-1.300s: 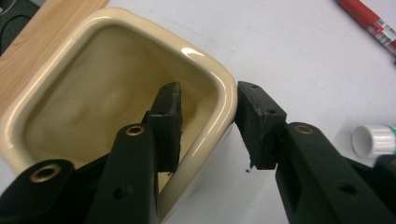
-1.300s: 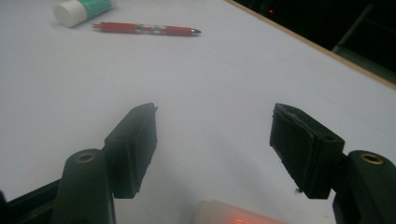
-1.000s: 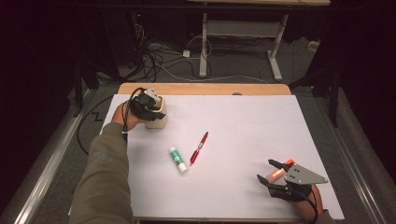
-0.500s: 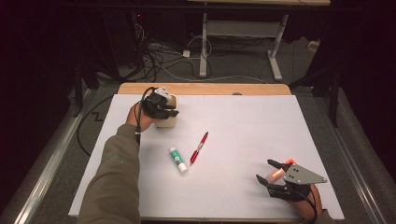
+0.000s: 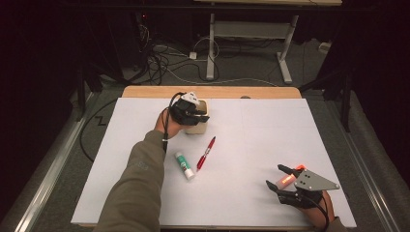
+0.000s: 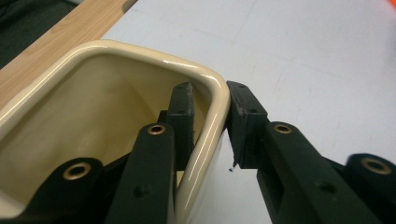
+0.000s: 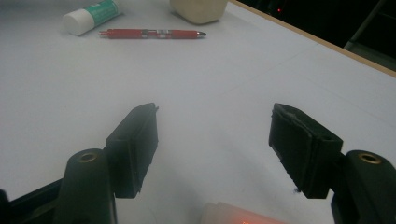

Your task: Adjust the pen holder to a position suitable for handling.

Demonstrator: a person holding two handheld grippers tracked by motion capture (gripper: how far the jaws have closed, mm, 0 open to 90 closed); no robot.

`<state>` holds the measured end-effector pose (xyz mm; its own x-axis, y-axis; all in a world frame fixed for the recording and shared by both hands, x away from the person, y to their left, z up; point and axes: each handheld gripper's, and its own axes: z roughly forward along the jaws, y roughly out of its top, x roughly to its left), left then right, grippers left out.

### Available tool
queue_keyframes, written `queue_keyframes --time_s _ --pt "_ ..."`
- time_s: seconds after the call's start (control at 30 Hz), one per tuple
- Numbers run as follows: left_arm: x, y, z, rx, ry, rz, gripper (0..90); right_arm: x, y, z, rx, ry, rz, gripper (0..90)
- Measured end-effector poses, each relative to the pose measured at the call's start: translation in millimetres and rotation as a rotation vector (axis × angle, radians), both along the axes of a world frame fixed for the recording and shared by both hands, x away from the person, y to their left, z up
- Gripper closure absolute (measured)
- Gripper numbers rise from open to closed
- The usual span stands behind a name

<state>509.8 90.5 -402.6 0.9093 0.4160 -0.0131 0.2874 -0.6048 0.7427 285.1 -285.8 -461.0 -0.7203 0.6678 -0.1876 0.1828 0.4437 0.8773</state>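
Left gripper (image 5: 193, 112) clamped on the wall of the cream ceramic cup (image 6: 93, 116), one jaw inside, one outside, pads pressed on the rounded rim corner; jaws just closing in, cup wall between them. Cup (image 5: 199, 123) upright on the white table sheet (image 5: 251, 145), near its far edge, just beyond the red pen (image 5: 206, 153) and the glue stick (image 5: 183, 165).

Right gripper (image 7: 224, 149) resting low at the near right of the sheet, jaws apart, nothing pressed between the pads (an orange-lit part of its own body below them, apparently).

Risks, as judged:
- Grip taken on a glossy, curved rim corner: liable to slip or pivot under the cup's own weight once lifted, tipping it.
- Narrow contact on one wall only: sudden swing likely to twist the cup loose.
- Pen and glue stick close by on the near side: low carry toward them apt to knock or roll them.
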Motion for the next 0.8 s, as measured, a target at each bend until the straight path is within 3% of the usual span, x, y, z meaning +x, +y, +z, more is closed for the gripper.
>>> queue_keyframes --time_s 0.3,0.47,0.57,0.67,0.77,0.8 --pt "-1.1 -20.0 -3.3 -0.048 -0.008 -0.049 73.6 -0.3 0.1 0.5 0.002 -0.002 0.002 32.9" --pt "0.7 -16.6 -5.8 -0.074 0.011 -0.093 73.9 -0.5 -0.3 0.7 0.002 -0.004 0.002 32.9" --pt "1.4 -14.5 -5.1 -0.065 0.011 -0.116 73.5 -0.3 -0.4 0.4 -0.002 -0.003 0.001 32.9" --pt "1.1 -14.2 -4.6 -0.061 0.011 -0.116 73.3 -0.3 -0.2 0.4 -0.003 -0.001 0.003 33.0" --pt "-1.0 -12.9 -2.6 -0.057 0.001 -0.084 69.1 -1.2 -0.1 1.0 -0.005 -0.006 0.003 33.0" --pt "-2.3 -12.8 -1.5 -0.041 -0.009 -0.062 60.9 -1.1 -0.5 1.2 -0.004 -0.008 0.002 32.9"
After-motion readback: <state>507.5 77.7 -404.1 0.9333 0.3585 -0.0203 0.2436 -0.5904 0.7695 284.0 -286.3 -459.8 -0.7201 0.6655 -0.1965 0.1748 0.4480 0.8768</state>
